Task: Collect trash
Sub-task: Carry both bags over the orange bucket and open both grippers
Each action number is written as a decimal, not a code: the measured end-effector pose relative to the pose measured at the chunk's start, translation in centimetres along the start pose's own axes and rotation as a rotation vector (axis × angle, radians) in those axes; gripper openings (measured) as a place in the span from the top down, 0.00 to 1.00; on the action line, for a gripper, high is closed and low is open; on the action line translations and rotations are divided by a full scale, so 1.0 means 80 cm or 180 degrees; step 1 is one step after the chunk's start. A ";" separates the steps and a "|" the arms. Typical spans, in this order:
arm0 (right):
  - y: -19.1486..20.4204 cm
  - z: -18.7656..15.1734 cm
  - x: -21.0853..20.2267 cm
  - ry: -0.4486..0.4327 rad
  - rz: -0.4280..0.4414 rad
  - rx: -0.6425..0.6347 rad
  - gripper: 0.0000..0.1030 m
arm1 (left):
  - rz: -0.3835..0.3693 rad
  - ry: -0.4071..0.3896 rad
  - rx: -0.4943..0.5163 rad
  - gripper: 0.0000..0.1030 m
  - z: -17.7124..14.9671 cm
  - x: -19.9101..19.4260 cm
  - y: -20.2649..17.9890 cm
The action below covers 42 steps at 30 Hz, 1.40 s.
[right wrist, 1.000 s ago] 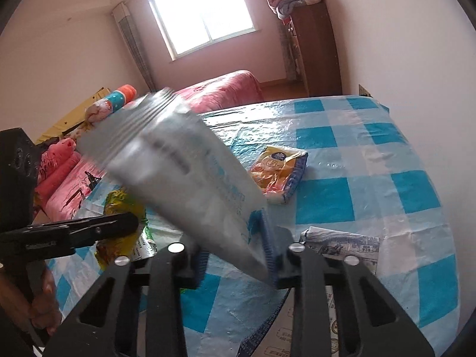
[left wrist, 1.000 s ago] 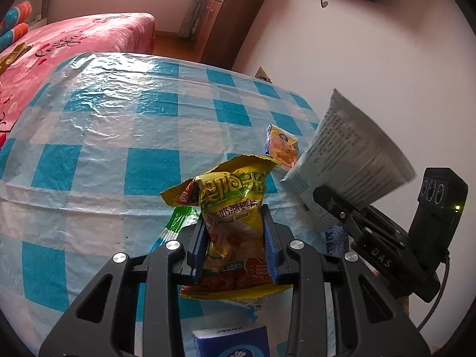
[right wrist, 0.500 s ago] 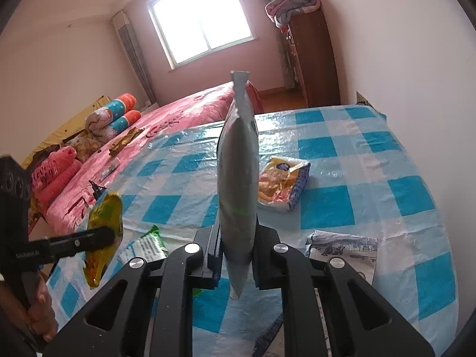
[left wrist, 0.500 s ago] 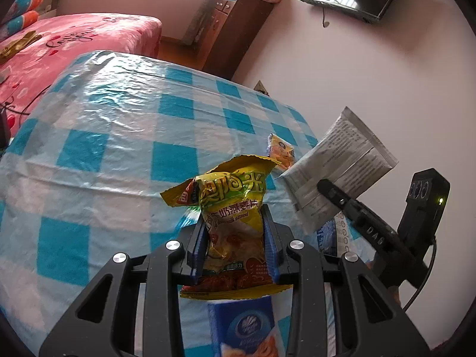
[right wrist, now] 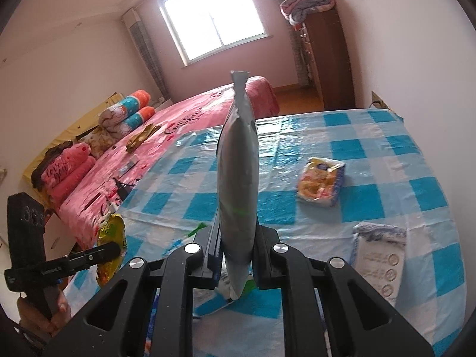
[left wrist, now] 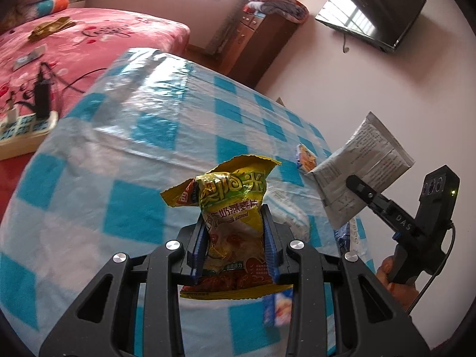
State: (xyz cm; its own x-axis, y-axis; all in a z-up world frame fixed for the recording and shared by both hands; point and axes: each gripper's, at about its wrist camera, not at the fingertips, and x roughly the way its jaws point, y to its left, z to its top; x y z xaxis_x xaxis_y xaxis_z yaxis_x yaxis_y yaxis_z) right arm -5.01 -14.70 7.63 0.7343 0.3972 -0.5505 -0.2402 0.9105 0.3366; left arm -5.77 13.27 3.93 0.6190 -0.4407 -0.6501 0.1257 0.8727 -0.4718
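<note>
- Pale pink walls [right wrist: 74, 68] close in the room, and a bright window [right wrist: 214, 20] lets in daylight.
- A bed with a pink cover [right wrist: 166, 136] stands under the window, with rolled blankets [right wrist: 128, 113] at its head.
- A table under a blue and white checked cloth [left wrist: 148, 136] fills the foreground.
- A brown wooden cabinet [right wrist: 330, 59] stands against the wall with a folded quilt [right wrist: 309, 3] on top.
- A flat television [left wrist: 372, 15] hangs on the wall.
- The floor [right wrist: 297, 96] by the cabinet is brown.
</note>
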 end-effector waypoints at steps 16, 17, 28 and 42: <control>0.144 -0.015 0.004 0.0318 0.0592 -0.0507 0.84 | 0.0487 -0.0321 -0.0346 0.66 -0.039 -0.126 0.111; 0.162 -0.019 0.007 0.0370 0.0683 -0.0567 0.84 | 0.0550 -0.0347 -0.0394 0.66 -0.044 -0.137 0.121; 0.296 -0.064 0.042 0.0927 0.1402 -0.0992 0.84 | 0.1044 -0.0464 -0.0911 0.66 -0.095 -0.206 0.224; 0.417 -0.128 0.103 0.1586 0.1824 -0.1362 0.84 | 0.1240 -0.0397 -0.1319 0.66 -0.146 -0.222 0.295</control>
State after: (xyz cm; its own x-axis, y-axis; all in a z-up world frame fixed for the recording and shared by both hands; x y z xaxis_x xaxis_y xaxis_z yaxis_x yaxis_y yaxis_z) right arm -13.50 20.15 6.49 0.0878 0.7204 -0.6880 -0.7789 0.4802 0.4034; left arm -22.86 39.24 -2.66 0.6487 -0.0535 -0.7592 -0.4279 0.7993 -0.4220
